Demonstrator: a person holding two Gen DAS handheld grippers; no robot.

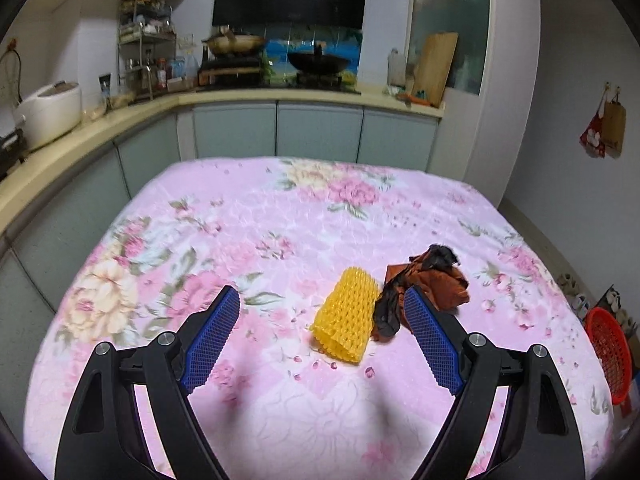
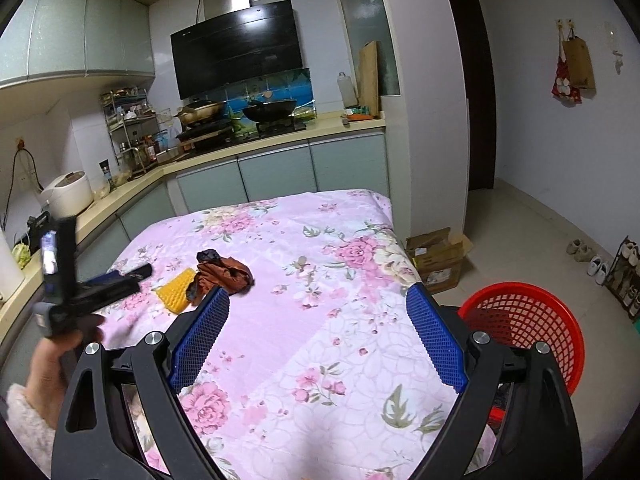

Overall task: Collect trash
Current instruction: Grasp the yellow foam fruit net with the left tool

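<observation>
Floral pink cloth [image 1: 280, 208] covers the table. Left gripper [image 1: 322, 300] and right gripper [image 2: 318, 298] are both spread wide, pinching nothing. Beyond the left gripper, toward the table's right edge, the yellow foam net [image 1: 346, 316] lies touching crumpled brown trash [image 1: 430, 284]. Red basket [image 2: 524, 328] stands off the right edge.

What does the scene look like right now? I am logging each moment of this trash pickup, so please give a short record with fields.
surface: pink floral cloth over the table
trash 1: yellow foam fruit net, lying on the cloth
trash 2: crumpled brown and black wrapper, touching the net's right side
bin: red plastic mesh basket, on the floor past the table's right edge
left hand-held gripper: open, empty, hovering near the net
right hand-held gripper: open, empty
</observation>
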